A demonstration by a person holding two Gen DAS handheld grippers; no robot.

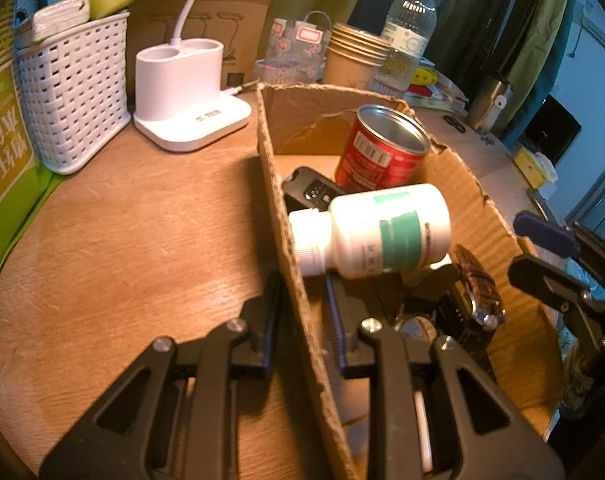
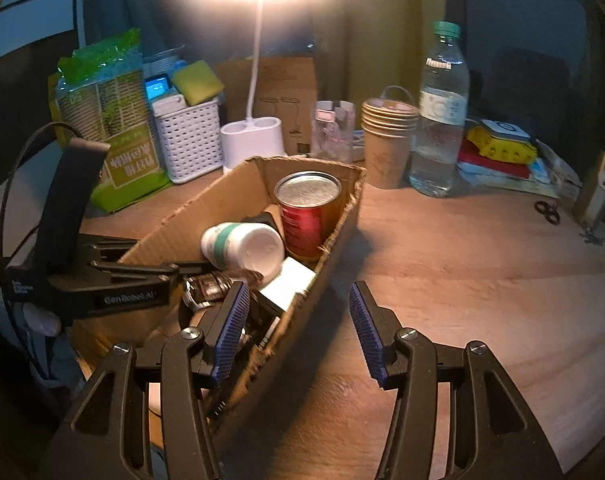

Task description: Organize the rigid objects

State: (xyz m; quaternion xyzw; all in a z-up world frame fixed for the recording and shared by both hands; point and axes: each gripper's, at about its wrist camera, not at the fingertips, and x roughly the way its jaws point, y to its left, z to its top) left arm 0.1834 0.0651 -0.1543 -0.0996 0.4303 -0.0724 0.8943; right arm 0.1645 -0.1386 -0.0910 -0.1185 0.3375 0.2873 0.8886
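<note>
A cardboard box (image 1: 278, 216) stands on the wooden table; it also shows in the right wrist view (image 2: 334, 240). In it stand a red tin can (image 1: 382, 152) (image 2: 308, 216), a white pill bottle with a green label (image 1: 378, 232) (image 2: 242, 246) lying on its side, a black device (image 1: 310, 190), a wristwatch (image 1: 478, 292) (image 2: 210, 286) and a white block (image 2: 288, 286). My left gripper (image 1: 302, 312) straddles the box's left wall and is shut on it. My right gripper (image 2: 298, 328) is open and straddles the right wall without touching it.
At the back stand a white woven basket (image 1: 74, 92) with sponges, a lit desk lamp's white base (image 1: 182, 80), a green package (image 2: 114, 140), stacked paper cups (image 2: 386, 140), a water bottle (image 2: 438, 120) and books (image 2: 498, 148). Bare table (image 2: 482, 280) lies to the right.
</note>
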